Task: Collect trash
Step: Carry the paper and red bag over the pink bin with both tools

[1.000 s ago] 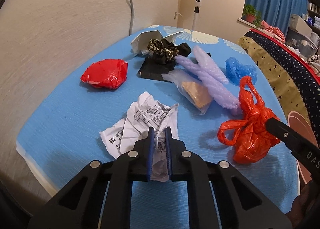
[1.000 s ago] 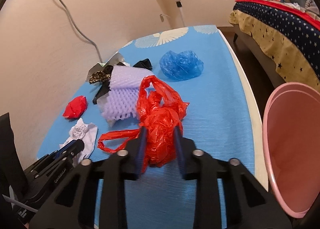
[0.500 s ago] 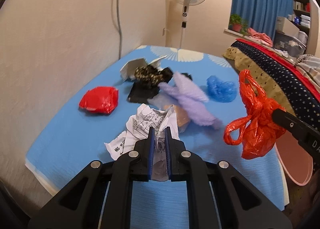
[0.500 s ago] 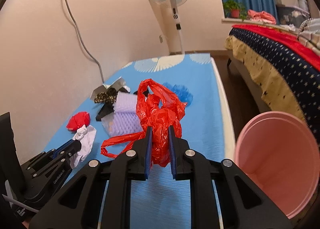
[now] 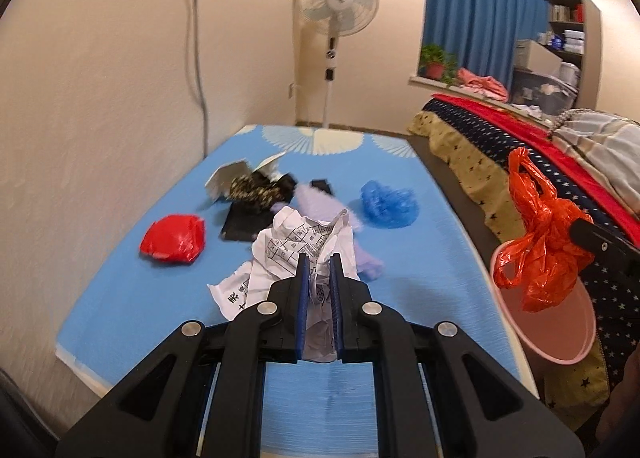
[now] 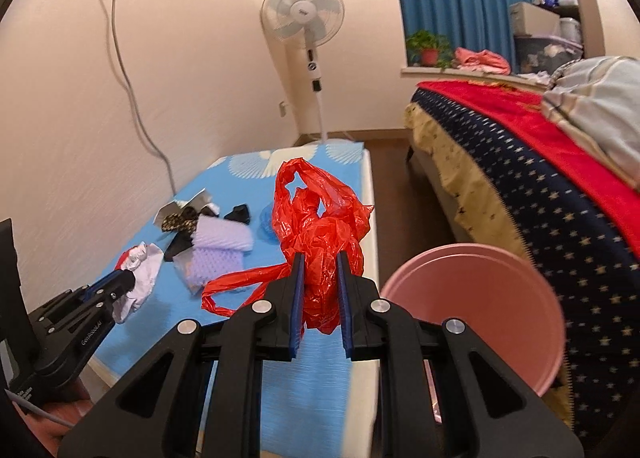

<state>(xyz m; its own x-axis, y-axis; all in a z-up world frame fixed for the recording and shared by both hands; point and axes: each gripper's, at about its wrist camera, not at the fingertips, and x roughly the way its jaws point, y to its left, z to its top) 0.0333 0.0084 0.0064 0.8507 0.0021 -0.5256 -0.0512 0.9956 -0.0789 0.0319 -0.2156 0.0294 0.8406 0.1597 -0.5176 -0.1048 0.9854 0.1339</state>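
Gripping a crumpled white printed paper sheet [image 5: 306,254] in the left tool [image 5: 319,290], lifted above the blue-clothed surface [image 5: 420,258]. Clamped in the right tool [image 6: 319,290], a knotted orange-red plastic bag [image 6: 320,226], hanging beside that surface, over the round pink plastic bin [image 6: 480,298].

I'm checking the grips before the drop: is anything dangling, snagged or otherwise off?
One thing: a long loop of the red bag hangs loose to the left of the right gripper, outside the jaws. The bag is beside the pink bin, not over it. The left gripper pinches the paper cleanly.
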